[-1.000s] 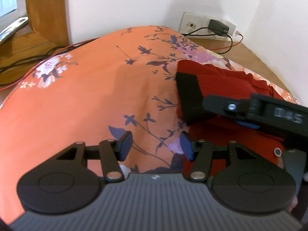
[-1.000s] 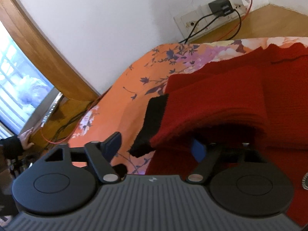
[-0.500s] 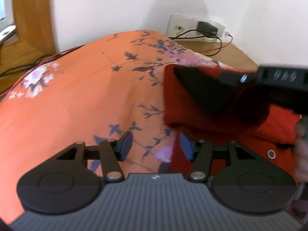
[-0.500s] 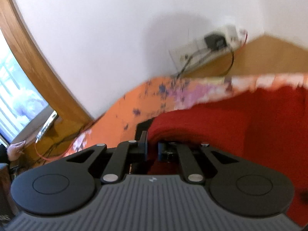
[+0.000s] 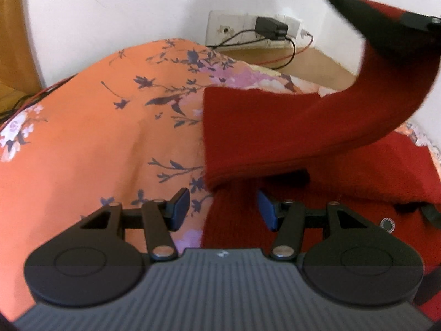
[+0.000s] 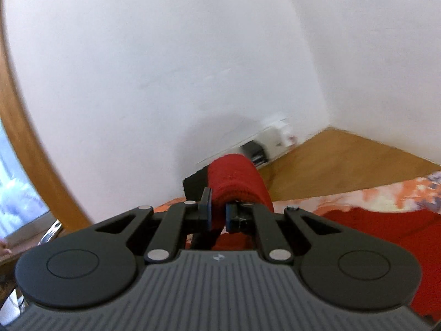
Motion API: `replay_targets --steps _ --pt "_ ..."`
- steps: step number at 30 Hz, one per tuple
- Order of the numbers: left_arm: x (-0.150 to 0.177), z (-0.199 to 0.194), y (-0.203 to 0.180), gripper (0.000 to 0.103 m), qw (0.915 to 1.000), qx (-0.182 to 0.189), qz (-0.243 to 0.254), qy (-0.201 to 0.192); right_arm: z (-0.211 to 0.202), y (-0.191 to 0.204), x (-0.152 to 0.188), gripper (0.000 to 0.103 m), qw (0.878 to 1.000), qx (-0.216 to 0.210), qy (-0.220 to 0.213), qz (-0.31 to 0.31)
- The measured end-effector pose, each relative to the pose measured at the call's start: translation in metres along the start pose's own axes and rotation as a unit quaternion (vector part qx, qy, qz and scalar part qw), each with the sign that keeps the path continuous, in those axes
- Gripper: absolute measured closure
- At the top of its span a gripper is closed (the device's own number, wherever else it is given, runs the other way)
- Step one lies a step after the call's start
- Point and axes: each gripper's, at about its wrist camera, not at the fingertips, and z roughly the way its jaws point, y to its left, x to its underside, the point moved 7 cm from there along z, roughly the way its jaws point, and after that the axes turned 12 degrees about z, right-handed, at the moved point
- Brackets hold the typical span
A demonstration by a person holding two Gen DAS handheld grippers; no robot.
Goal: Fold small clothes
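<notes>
A dark red knitted garment (image 5: 275, 127) with a black cuff lies on an orange floral cloth (image 5: 91, 138). Its sleeve (image 5: 386, 88) arches up to the upper right, where the black cuff (image 5: 366, 24) hangs from my right gripper. In the right wrist view my right gripper (image 6: 217, 215) is shut on that sleeve (image 6: 237, 179), raised well above the cloth. My left gripper (image 5: 223, 209) is open and low at the garment's left edge, with nothing between its blue pads. A metal snap (image 5: 387, 224) shows on the garment at the right.
A white wall with a socket strip, black charger (image 5: 270, 27) and trailing cables stands just behind the cloth. Bare wood (image 6: 344, 162) runs along the wall's foot. A wooden window frame (image 6: 30, 151) rises at the left.
My right gripper shut on the sleeve near the cuff and lifted it high to the right. The left gripper stayed open and crept closer to the garment's edge.
</notes>
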Motion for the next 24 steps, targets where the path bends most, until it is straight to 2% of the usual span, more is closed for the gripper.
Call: replay_targets --steps 6,10,17,20,24 --pt "0.005 0.013 -0.002 0.047 0.9998 -0.009 0.003 0.016 -0.012 -0.060 0.007 0.094 0.998 0.043 -0.004 0.049" --pt "0.004 0.015 -0.004 0.047 0.9998 -0.014 0.007 0.015 -0.010 -0.099 0.026 0.094 0.994 0.078 0.014 0.077" --pt "0.003 0.014 -0.007 0.047 0.9997 -0.017 0.008 0.017 -0.007 -0.146 0.058 0.093 0.983 0.137 0.052 0.114" --pt "0.002 0.010 -0.009 0.047 0.9999 -0.008 0.006 0.013 -0.005 -0.154 0.067 0.091 0.978 0.143 0.074 0.133" --pt "-0.002 0.002 -0.014 0.047 1.0000 -0.001 0.007 0.003 -0.013 -0.156 0.071 0.083 0.976 0.131 0.098 0.143"
